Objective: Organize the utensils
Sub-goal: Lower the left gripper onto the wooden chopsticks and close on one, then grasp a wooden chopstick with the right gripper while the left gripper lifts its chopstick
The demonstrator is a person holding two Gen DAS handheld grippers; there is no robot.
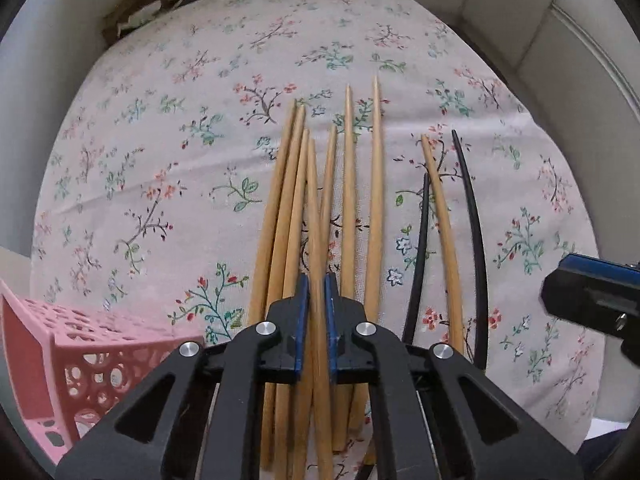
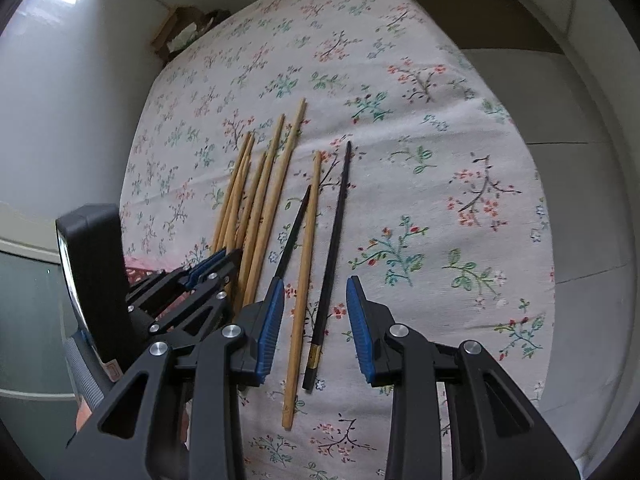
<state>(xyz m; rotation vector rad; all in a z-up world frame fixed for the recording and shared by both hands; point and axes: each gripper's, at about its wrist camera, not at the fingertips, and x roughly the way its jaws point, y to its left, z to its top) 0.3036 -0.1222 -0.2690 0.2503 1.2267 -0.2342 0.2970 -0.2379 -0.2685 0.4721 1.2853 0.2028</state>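
The left gripper (image 1: 316, 320) held one wooden chopstick (image 1: 316, 240) from the bundle (image 1: 348, 208) on the floral cloth (image 1: 160, 160), tip pointing away. The right gripper (image 2: 316, 328) stood wide open.

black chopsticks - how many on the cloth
2: the shorter-looking black chopstick lies left of a lone wooden chopstick, the longer black chopstick right of it. The right gripper hovers open above.
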